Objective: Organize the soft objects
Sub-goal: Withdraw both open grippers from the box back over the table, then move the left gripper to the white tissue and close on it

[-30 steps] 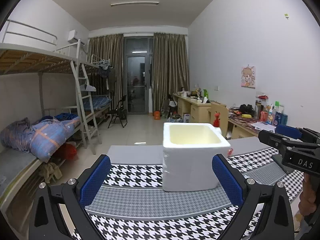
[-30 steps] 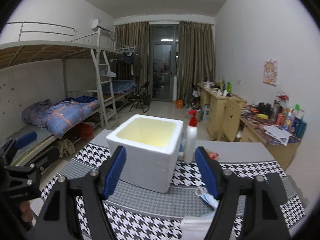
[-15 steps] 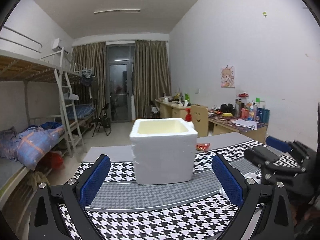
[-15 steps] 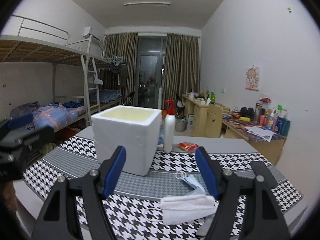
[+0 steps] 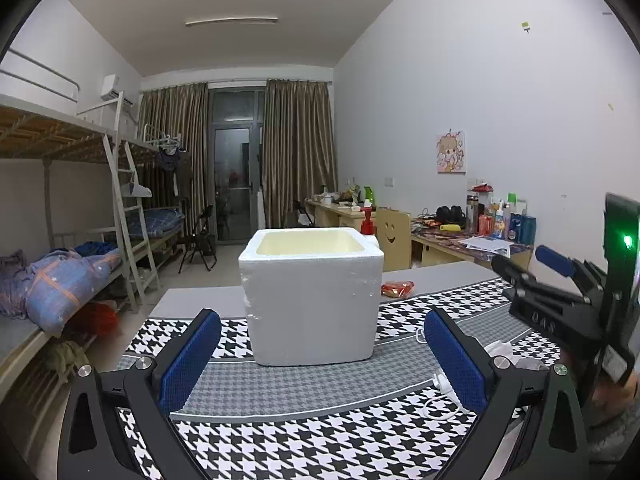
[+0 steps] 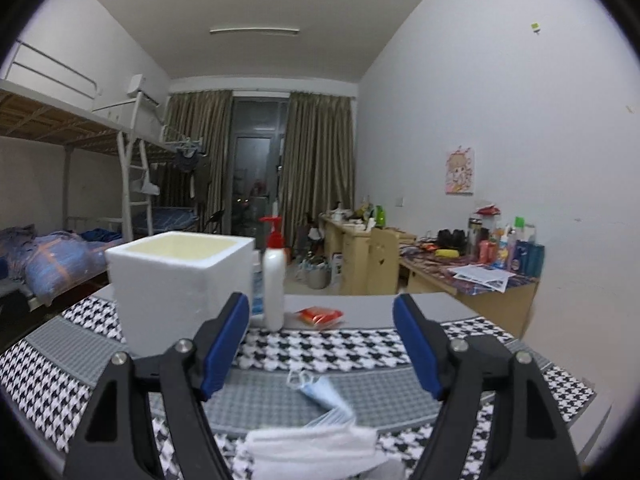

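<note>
Our right gripper (image 6: 320, 344) stands wide with nothing between its blue pads, and it has dropped lower than a second ago, so the table now fills the near view. Directly below its jaws lie a blue face mask (image 6: 320, 394) and, nearer, a folded white cloth (image 6: 316, 450), blurred enough that we cannot be sure what it is. We judge these the first soft things to lift. Our left gripper (image 5: 320, 356) is also wide and empty, facing the white foam box (image 5: 312, 296), the likely container. Beyond sit a pump bottle (image 6: 274, 280) and an orange packet (image 6: 320, 316) on the houndstooth table (image 5: 304, 448).
</note>
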Tool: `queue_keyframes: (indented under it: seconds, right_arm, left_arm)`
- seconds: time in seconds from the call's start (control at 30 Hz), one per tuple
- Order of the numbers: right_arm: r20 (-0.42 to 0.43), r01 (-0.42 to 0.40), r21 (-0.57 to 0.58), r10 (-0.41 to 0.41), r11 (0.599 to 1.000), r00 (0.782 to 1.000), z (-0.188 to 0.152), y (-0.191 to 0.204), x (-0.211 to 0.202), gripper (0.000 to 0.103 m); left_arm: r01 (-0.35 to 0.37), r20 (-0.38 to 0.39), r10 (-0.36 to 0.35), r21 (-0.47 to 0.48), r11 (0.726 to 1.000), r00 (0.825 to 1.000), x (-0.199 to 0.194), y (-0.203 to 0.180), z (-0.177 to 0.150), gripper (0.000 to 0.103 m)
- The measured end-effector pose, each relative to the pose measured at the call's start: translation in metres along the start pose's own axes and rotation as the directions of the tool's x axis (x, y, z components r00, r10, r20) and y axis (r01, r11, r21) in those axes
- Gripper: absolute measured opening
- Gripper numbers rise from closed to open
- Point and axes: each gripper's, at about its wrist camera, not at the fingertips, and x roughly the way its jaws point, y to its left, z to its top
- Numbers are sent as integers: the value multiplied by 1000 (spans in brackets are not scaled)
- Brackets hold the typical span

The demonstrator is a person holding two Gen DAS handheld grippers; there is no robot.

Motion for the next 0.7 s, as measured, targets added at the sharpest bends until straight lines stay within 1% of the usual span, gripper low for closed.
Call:
queue_keyframes:
  seconds: [0.13, 0.27, 0.33, 0.37, 0.43, 0.53, 0.6, 0.7]
  right_arm:
    - [3, 10, 21, -10, 1000, 1000, 6, -8, 7, 78]
    - [39, 38, 19, -39, 999, 999, 14, -12, 2, 78]
    - [4, 62, 3, -62, 998, 998, 19, -10, 3, 80]
    - [-24, 57, -3, -57, 998, 998, 19, -10, 4, 80]
    - [-68, 17, 13, -17, 1000, 998, 15, -15, 4, 80]
    - [-115, 17, 36, -13, 999, 993, 9, -22, 5, 80]
    - [-139, 3, 46, 4, 999, 990, 5, -25, 5, 80]
    - [-153, 17, 44, -10, 999, 988, 2, -29, 4, 80]
  left_arm:
    - [10, -15, -10, 1, 1000, 1000, 12, -4, -1, 102]
    - [5, -33, -5, 11, 1000, 999, 26, -11, -2, 102]
    - [9, -50, -9, 13, 1000, 999, 31, -15, -3, 102]
    - [20, -58, -20, 11, 1000, 998, 33, -17, -4, 102]
    - [37, -63, -37, 9, 999, 997, 37, -22, -5, 102]
    - [51, -80, -50, 19, 998, 996, 40, -29, -5, 102]
    - [62, -87, -59, 24, 998, 994, 44, -34, -5, 102]
    - [74, -93, -71, 29, 997, 993, 46, -40, -3, 102]
